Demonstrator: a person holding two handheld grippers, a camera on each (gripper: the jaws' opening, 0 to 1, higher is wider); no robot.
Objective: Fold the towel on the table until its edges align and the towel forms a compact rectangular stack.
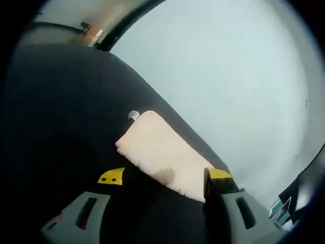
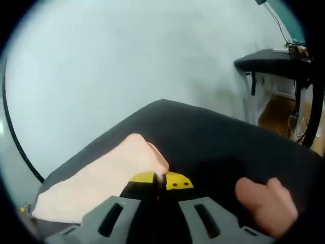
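A cream towel (image 1: 160, 152) lies folded on the black table (image 1: 61, 127), its near edge reaching in between the yellow-tipped fingers of my left gripper (image 1: 165, 177), which stands open around it. In the right gripper view the same towel (image 2: 96, 185) stretches to the left, one corner raised. My right gripper (image 2: 161, 180) has its yellow tips pressed together right at that raised corner, shut on the towel. A person's hand (image 2: 266, 203) rests on the table to the right of the jaws.
A small grey round object (image 1: 133, 116) sits at the towel's far corner. A pale wall (image 1: 228, 76) rises behind the table edge. A black side desk (image 2: 274, 61) with cables stands at the back right above wooden floor (image 2: 277, 114).
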